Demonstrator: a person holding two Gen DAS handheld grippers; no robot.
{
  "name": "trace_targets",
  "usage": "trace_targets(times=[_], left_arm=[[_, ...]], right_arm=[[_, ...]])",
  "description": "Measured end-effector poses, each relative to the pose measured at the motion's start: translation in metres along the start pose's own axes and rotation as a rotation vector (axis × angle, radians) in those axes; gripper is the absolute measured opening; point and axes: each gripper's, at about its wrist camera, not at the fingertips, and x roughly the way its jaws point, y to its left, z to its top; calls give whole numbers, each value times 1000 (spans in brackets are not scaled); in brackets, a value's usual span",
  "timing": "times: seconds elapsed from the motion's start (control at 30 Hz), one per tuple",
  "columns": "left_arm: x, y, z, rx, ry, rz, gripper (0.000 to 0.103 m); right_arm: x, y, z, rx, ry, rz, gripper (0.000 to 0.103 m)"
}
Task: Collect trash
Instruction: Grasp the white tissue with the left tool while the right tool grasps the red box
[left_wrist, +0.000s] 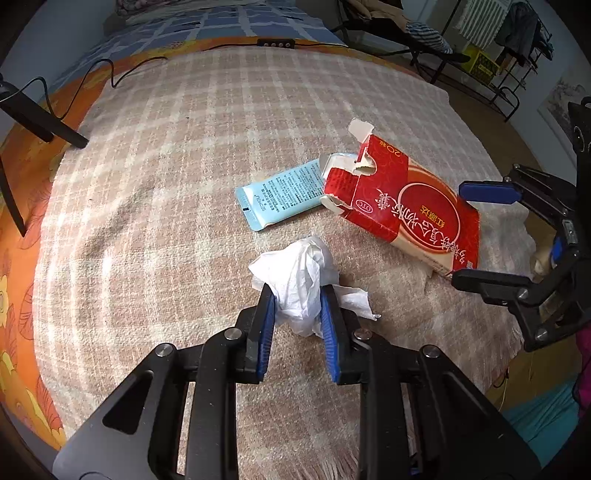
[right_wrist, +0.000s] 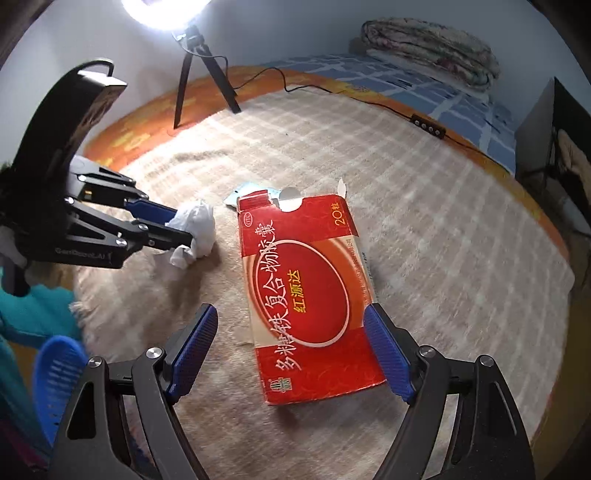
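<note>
Tissue (left_wrist: 301, 277) is sitting clamped in left tool (left_wrist: 297, 308) on blanket (left_wrist: 166, 166); right tool (right_wrist: 291, 347) is hanging w/ jaws apart, straddling red box (right_wrist: 306, 291). Blue packet (left_wrist: 280, 195) is lying beside box.

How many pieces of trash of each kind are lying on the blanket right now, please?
Crumpled white tissue: 1, pinched in the left gripper
Red cardboard medicine box: 1, torn open, between the open fingers of the right gripper
Light blue sachet: 1, partly under the box
Total: 3
</note>
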Motion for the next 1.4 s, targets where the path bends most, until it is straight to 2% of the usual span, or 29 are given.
trace_targets(times=[0.07, 0.2, 0.27, 0.77, 0.83, 0.97, 1.23, 1.4], left_arm=[[-1, -1, -3, 3, -1, 3, 23], [-4, -3, -9, 1, -3, 7, 22], [-5, -4, -11, -3, -3, 7, 22], [-9, -7, -6, -9, 0, -2, 19], [-10, -7, -6, -12, 0, -5, 19], [-12, -6, -7, -14, -2, -9, 17], [-26, 2, -9, -29, -23, -22, 15], [-38, 4, -13, -35, -45, -28, 15]], right_arm=[[2, 7, -1, -13, 14, -5, 81], [14, 16, 0, -62, 36, -104, 82], [19, 14, 1, -57, 43, -120, 82], [29, -23, 3, 93, 15, -8, 86], [29, -29, 0, 133, 8, 31, 86], [22, -38, -3, 200, -33, 101, 84], [-2, -45, -4, 277, -120, 162, 83], [-24, -37, -4, 262, -154, 137, 83]])
